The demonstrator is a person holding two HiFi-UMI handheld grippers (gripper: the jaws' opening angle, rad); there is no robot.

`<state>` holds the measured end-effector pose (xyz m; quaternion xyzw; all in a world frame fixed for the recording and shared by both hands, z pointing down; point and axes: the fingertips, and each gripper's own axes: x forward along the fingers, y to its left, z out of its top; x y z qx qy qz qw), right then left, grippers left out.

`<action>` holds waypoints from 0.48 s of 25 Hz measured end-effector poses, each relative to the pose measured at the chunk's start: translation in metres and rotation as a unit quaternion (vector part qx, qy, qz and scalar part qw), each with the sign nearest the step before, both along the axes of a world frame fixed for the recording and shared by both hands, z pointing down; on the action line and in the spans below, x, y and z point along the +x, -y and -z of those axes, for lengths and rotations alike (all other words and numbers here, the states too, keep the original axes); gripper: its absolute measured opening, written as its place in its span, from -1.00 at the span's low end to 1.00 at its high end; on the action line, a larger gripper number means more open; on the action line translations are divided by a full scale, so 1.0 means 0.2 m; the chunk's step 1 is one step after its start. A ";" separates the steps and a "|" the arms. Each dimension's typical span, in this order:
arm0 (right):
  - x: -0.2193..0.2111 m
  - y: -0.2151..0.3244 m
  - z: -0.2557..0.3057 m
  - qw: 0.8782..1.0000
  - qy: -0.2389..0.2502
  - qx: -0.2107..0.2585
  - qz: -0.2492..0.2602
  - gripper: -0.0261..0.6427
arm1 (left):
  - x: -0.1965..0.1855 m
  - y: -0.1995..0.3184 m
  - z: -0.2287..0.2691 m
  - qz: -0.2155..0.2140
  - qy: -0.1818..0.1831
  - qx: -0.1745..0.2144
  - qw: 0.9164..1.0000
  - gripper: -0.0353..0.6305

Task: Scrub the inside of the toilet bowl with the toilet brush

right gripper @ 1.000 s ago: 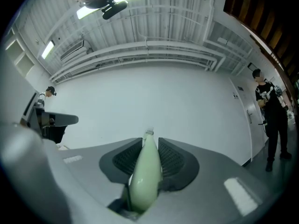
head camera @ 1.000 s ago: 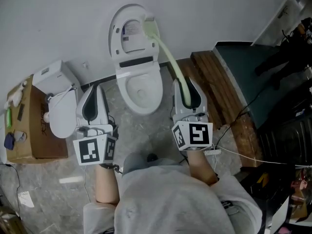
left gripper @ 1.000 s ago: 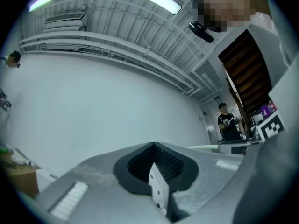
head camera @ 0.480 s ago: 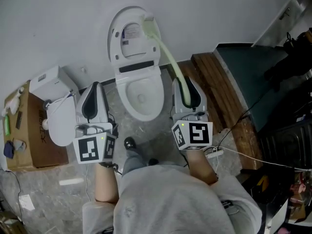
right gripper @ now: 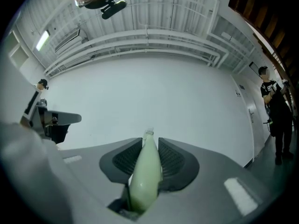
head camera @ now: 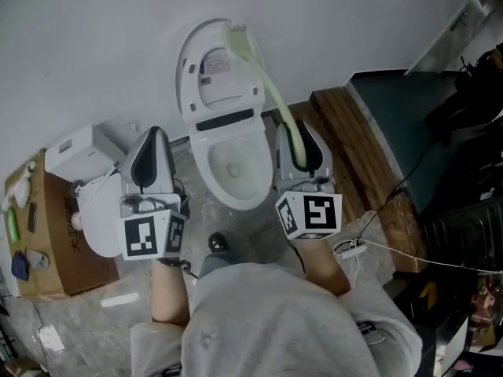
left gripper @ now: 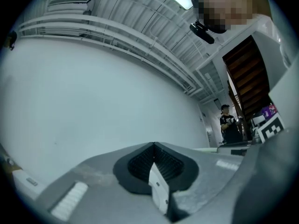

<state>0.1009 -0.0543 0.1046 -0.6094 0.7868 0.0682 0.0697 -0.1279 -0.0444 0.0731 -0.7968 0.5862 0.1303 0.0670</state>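
Stepping nearer over the last second, the person now stands with one shoe (head camera: 218, 244) planted on the floor just short of the toilet bowl (head camera: 236, 151), which sits closer between the two grippers than it did. The right gripper (head camera: 292, 126) clamps its fingers (right gripper: 122, 161) on the near end of the pale green toilet brush (head camera: 271, 93). The handle arcs away to the far left, and the brush head (head camera: 240, 39) is up against the raised lid (head camera: 208, 69), not yet in the bowl. The left gripper (head camera: 153, 133) hovers to the left of the bowl, its fingers (left gripper: 140, 164) pressed together on nothing.

No scrubbing appears to have begun. The brush head has to swing down from the lid into the bowl, and the risks lie there. Held only at its near end, the long curved handle could twist or slip between the fingers once the bristles press on the porcelain. A hasty sweep could knock the lid or catch the rim. A loose toilet seat and tank (head camera: 94, 203) lie on the floor to the left, and a cable (head camera: 350, 248) trails at the right, so a further step could snag either.
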 end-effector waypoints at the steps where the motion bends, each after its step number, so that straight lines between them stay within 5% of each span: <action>1: -0.02 0.03 0.00 1.000 0.000 -0.001 -0.003 -0.61 | -0.01 0.04 0.00 -0.004 0.000 -0.002 1.000 -0.88; 12: -0.14 0.37 -0.15 0.998 0.005 -0.039 -0.046 -0.61 | -0.12 0.48 -0.09 -0.056 0.003 -0.020 0.998 -0.88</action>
